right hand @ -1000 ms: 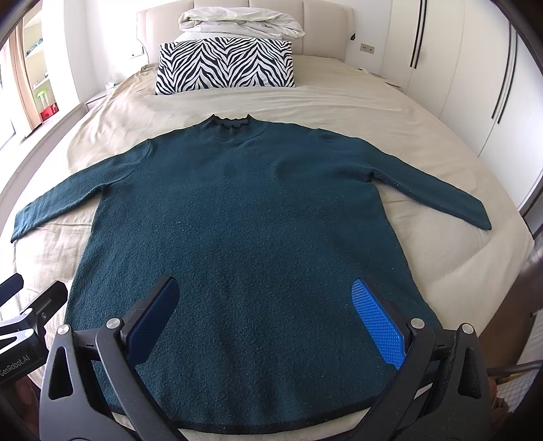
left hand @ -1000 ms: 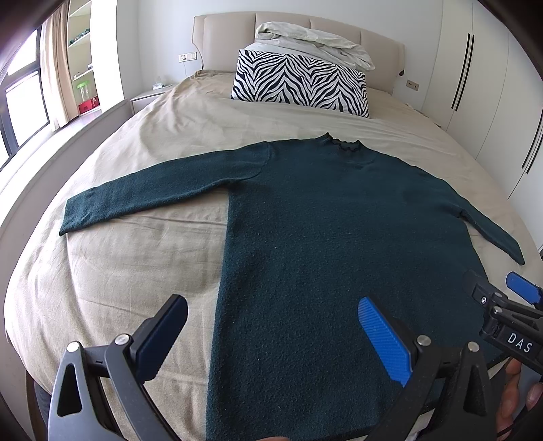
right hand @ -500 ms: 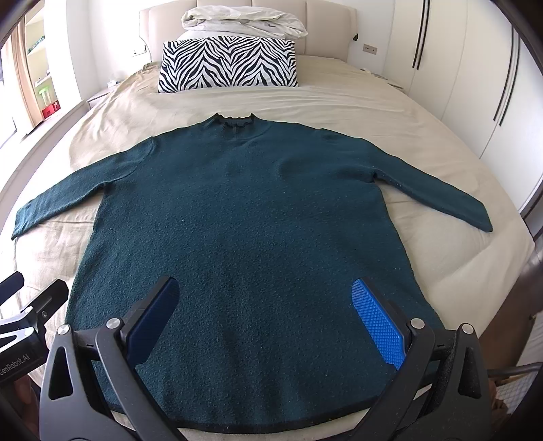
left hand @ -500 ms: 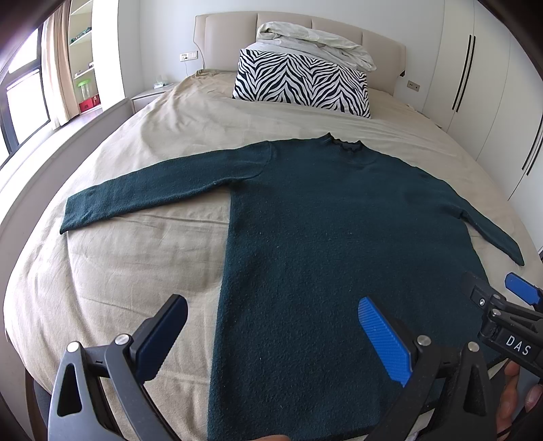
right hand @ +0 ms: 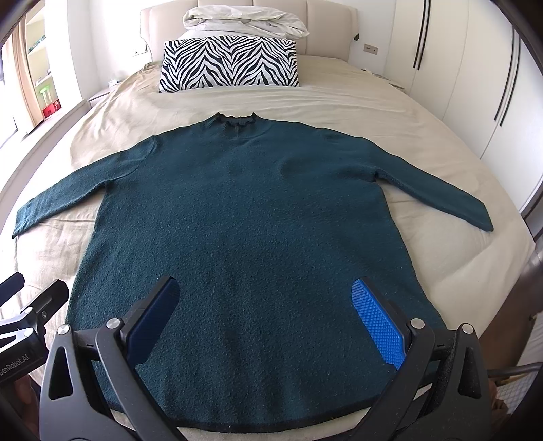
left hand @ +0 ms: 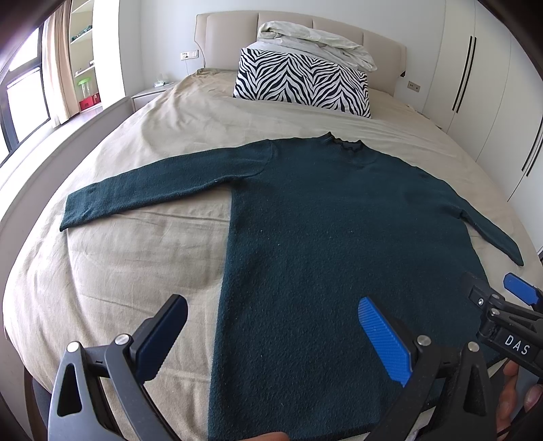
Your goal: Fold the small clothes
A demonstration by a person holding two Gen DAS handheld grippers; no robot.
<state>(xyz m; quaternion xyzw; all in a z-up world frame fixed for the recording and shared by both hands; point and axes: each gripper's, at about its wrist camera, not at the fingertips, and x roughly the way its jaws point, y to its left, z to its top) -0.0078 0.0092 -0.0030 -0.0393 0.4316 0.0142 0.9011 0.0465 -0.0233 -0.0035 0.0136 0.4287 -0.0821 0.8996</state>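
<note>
Teal knitted long-sleeved sweater [right hand: 244,217] lies flat, front up, on the beige-sheeted bed [right hand: 339,101], both sleeves spread out sideways, ruffled collar at the far end from both tools. Left tool [left hand: 271,339]: jaws spread wide, holding nothing, hovering over the near hem; its left finger is above bare sheet, its right finger with the blue ribbed pad above the knit, so the sweater's left side edge runs between them. Right tool [right hand: 268,315]: jaws equally wide and empty, both fingers above the lower body of the sweater, dark hem band just below them. Each tool shows at the edge of the other's view, side by side, apart.

Beyond the collar, well ahead of both tools: zebra-striped black-and-white pillow [right hand: 229,64], with a crumpled white duvet [right hand: 244,18] stacked behind it against the padded beige headboard [left hand: 383,47]. White wardrobe doors [right hand: 475,68] to the right of the tools.
</note>
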